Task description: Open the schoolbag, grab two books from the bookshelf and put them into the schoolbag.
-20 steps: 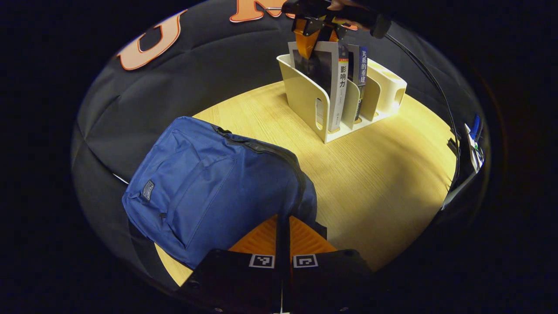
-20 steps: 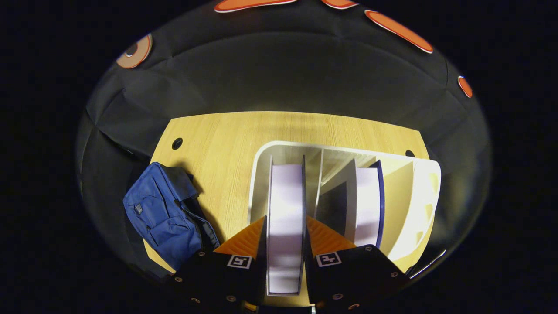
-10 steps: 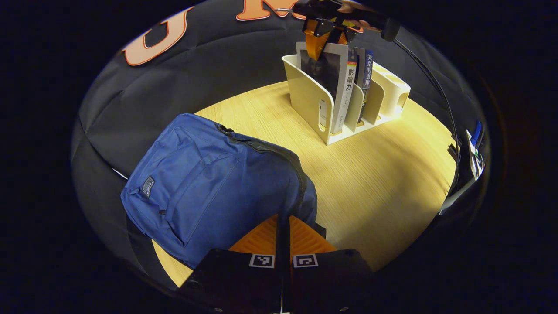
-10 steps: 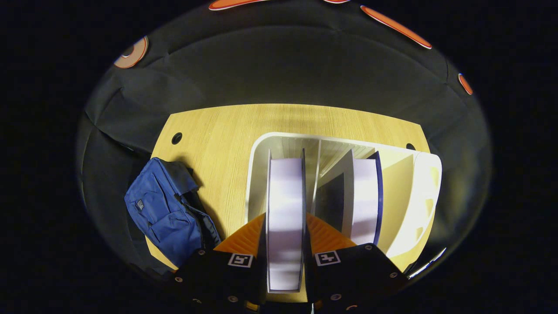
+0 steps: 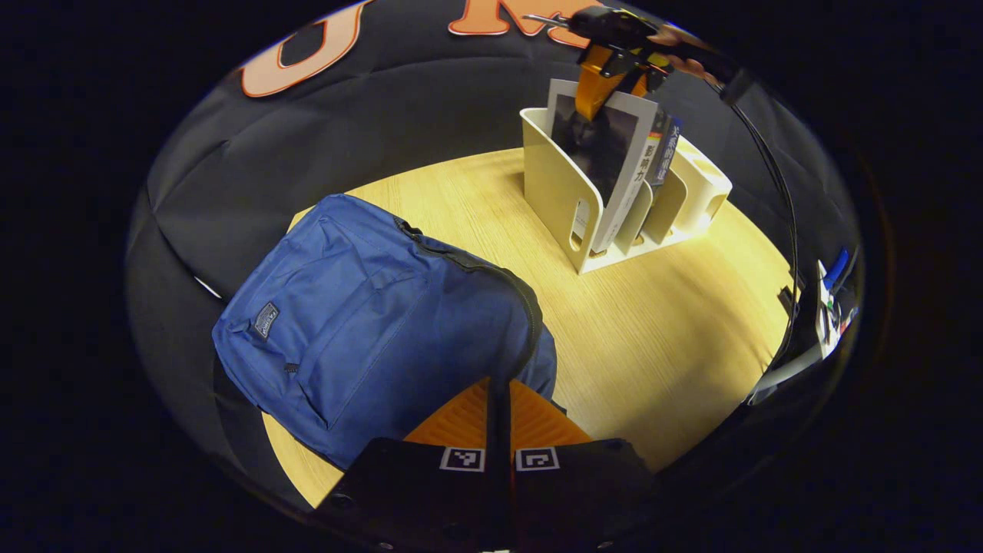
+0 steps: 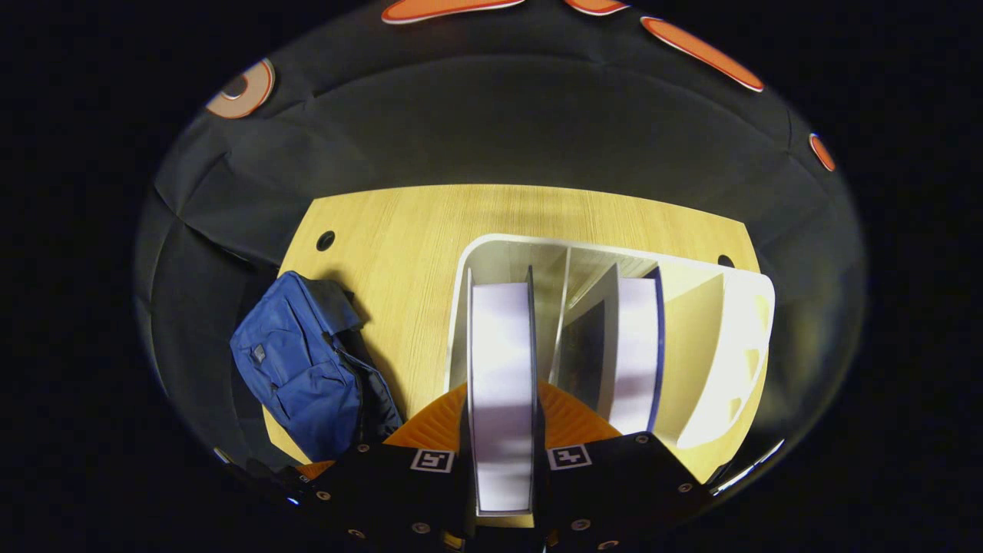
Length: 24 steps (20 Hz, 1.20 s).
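Observation:
A blue schoolbag [image 5: 361,322] lies on the wooden table [image 5: 653,330], its zipper running along the top edge. My left gripper [image 5: 498,392] is shut on the bag's edge by the zipper. A white bookshelf [image 5: 557,192] stands at the far side with two books upright in it. My right gripper [image 6: 501,388] is shut on the top of the dark-covered book [image 6: 501,361] in the left slot. From the left gripper view, that book [image 5: 607,153] leans in its slot under the right gripper [image 5: 595,84]. The second book [image 6: 633,346] stands one slot to the right. The schoolbag [image 6: 299,369] lies left of the bookshelf [image 6: 722,346].
A cable [image 5: 776,177] trails from the right gripper down past the table's right edge. Small items [image 5: 829,299] sit beyond that edge. The table has a round hole [image 6: 326,240] near its far left corner. Bare wood lies between bag and shelf.
The right gripper has drawn the gripped book a little up and tilted it in its slot. The left gripper still holds the bag's edge, and its view has shifted slightly.

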Available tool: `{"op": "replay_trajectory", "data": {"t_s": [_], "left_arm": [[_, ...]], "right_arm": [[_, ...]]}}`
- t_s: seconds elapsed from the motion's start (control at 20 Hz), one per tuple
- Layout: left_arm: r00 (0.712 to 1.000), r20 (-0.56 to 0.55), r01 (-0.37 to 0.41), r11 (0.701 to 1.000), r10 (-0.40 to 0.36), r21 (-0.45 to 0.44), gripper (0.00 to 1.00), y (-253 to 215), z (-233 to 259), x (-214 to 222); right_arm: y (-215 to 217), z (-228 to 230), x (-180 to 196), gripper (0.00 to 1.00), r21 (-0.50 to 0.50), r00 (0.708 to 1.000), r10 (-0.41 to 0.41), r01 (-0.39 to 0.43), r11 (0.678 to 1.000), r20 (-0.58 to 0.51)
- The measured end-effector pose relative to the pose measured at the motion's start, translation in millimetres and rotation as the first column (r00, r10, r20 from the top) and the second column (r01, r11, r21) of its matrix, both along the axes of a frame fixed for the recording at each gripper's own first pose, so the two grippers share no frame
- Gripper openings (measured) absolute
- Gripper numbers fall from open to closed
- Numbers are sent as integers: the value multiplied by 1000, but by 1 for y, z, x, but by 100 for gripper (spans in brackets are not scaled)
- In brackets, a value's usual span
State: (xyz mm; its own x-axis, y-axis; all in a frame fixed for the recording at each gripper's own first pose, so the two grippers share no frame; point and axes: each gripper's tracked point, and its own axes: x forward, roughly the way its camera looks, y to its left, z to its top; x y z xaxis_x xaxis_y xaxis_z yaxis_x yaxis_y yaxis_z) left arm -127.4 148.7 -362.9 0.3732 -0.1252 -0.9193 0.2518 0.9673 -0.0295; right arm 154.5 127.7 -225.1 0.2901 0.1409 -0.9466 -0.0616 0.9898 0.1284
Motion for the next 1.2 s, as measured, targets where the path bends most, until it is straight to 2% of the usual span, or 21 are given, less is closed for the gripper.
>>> {"op": "replay_trajectory", "data": {"t_s": [0.3,0.55,0.95,1.2], "left_arm": [[995,30,-86,990,90,-109,0,20,46,26],[986,81,-136,980,149,-142,0,56,88,56],[982,136,-114,984,133,-140,0,103,144,116],[985,133,-96,987,113,-126,0,115,168,142]], "right_arm": [[-21,62,-13,29,98,994,-14,3,995,108],[-35,114,-34,29,200,978,-33,-9,980,206],[-51,167,-65,29,337,943,-83,-31,941,322],[-49,192,-80,28,469,928,-150,-30,883,341]]}}
